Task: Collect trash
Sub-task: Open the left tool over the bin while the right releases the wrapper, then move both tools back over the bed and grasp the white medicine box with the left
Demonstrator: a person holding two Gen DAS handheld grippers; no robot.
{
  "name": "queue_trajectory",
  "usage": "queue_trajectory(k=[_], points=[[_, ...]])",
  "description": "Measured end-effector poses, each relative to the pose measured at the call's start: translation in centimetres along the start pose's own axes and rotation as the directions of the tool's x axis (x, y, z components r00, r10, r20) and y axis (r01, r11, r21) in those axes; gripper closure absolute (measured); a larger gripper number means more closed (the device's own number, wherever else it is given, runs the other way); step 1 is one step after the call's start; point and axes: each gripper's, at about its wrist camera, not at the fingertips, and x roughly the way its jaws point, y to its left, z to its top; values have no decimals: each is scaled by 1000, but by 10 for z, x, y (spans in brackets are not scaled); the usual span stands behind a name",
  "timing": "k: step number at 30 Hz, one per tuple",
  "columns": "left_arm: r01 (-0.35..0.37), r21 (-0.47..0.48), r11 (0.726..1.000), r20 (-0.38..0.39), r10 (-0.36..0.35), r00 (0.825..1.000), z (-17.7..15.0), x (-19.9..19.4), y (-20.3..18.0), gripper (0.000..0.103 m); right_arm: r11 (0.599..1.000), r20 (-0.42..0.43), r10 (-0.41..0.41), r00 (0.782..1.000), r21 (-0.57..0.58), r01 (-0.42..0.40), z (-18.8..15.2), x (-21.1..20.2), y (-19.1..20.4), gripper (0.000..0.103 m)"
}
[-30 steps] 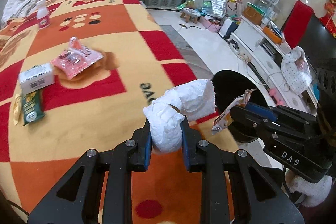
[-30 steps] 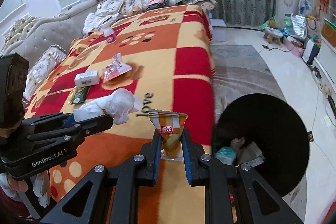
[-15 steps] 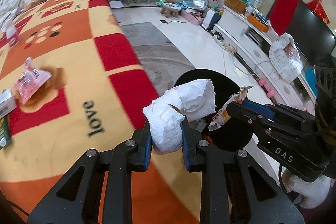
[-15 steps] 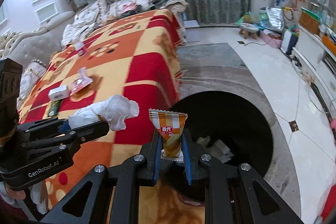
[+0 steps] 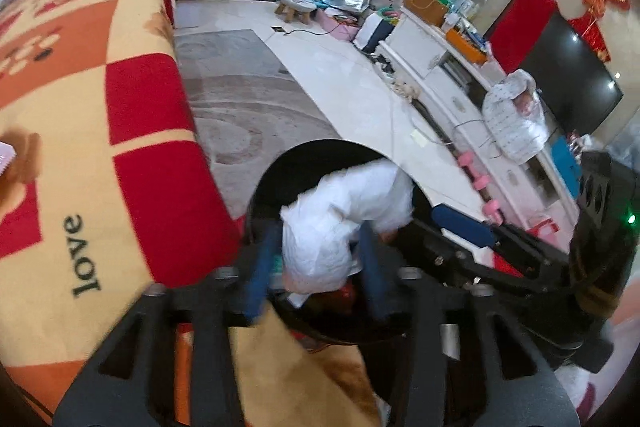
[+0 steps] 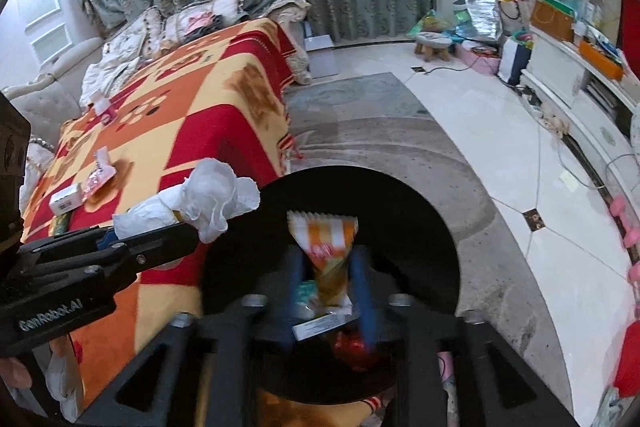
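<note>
My left gripper (image 5: 316,275) hangs over the black bin (image 5: 296,167). Its jaws are opening, and a crumpled white tissue (image 5: 340,223) sits loose between the blue pads (image 5: 260,275) with a gap on each side. My right gripper (image 6: 328,283) is also above the black bin (image 6: 400,203), its jaws opening. An orange-and-white snack wrapper (image 6: 324,251) stands free between its fingers (image 6: 362,279). In the right wrist view the left gripper (image 6: 160,243) reaches in from the left with the tissue (image 6: 208,199) at its tips. Wrappers and paper lie inside the bin.
A red, orange and yellow checked blanket (image 6: 208,107) covers the bed left of the bin. On it lie a pink packet (image 6: 98,179), a white box (image 6: 66,199) and a small bottle (image 6: 104,107). A grey rug (image 6: 380,131), a stool (image 6: 434,45) and a white TV cabinet (image 6: 568,83) are on the right.
Both grippers moved from above the blanket to over the bin. Both pairs of jaws went from shut to parted, so the tissue and the snack wrapper now sit loose.
</note>
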Motion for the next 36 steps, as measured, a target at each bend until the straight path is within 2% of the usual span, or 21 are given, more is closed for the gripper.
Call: queue_trajectory(k=[1, 5, 11, 20, 28, 36], points=[[10, -4, 1000, 11, -10, 1000, 0, -2, 1, 46, 1000, 5, 1, 1000, 7, -1, -1, -1, -2, 58], [-9, -3, 1000, 18, 9, 1000, -1, -11, 2, 45, 1000, -6, 8, 1000, 30, -8, -5, 0, -6, 58], [-119, -18, 993, 40, 119, 992, -11, -30, 19, 46, 999, -17, 35, 999, 22, -34, -10, -1, 8, 58], [-263, -39, 964, 80, 265, 961, -38, -71, 61, 46, 993, -22, 113, 993, -36, -114, -11, -3, 58, 58], [-377, -134, 916, 92, 391, 916, -58, -122, 133, 46, 968, -75, 207, 975, -128, -215, -13, 10, 135, 54], [-480, -281, 831, 72, 517, 853, -69, -174, 230, 46, 931, -144, 263, 954, -223, -290, -16, 29, 203, 51]])
